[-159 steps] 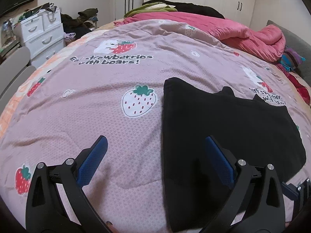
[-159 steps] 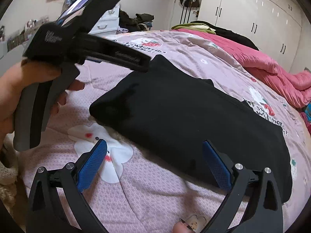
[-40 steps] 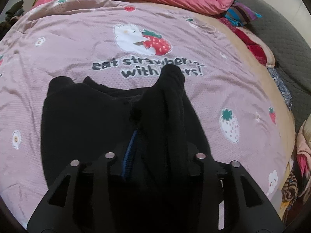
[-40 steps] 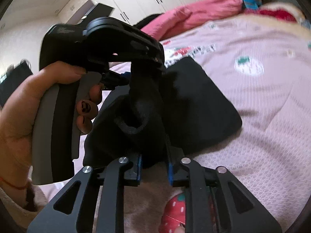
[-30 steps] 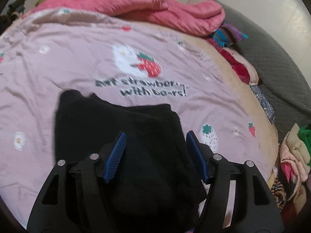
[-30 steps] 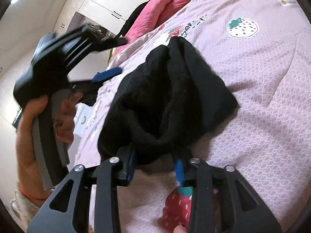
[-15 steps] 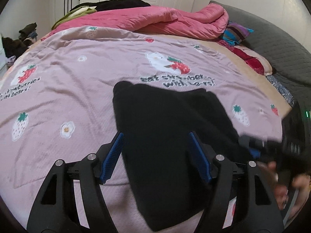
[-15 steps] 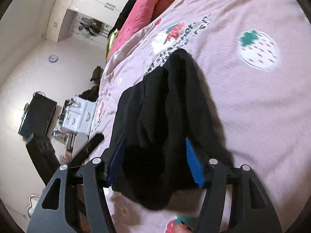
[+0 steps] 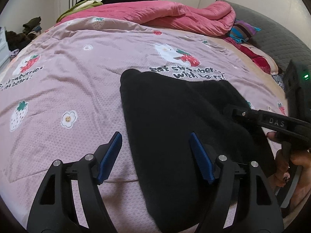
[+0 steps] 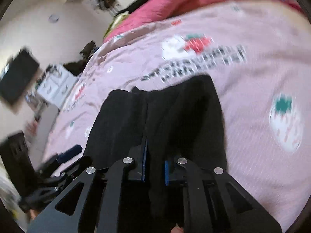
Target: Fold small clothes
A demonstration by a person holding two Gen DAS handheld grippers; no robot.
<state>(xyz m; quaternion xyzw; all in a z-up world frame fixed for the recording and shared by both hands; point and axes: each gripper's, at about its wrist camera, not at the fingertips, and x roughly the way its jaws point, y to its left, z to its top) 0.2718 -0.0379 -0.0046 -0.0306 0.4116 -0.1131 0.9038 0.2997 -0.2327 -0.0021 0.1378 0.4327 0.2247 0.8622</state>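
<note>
A black garment [image 9: 175,120] lies folded on the pink strawberry bedspread [image 9: 68,89]. My left gripper [image 9: 155,151] is open and empty, held just above the garment's near left edge. In the blurred right wrist view my right gripper [image 10: 154,167] is shut on a fold of the black garment [image 10: 175,116] at its near right edge. The right gripper's arm also shows at the right of the left wrist view [image 9: 272,122], reaching onto the cloth.
A crumpled pink duvet [image 9: 175,17] lies across the far side of the bed. Colourful clothes [image 9: 245,31] and a grey headboard [image 9: 276,40] are at the far right. White drawers [image 10: 56,85] and a dark screen [image 10: 17,75] stand left of the bed.
My left gripper let go of the garment, opened and drew back to the left. My right gripper opened briefly, then shut again on the garment's right edge.
</note>
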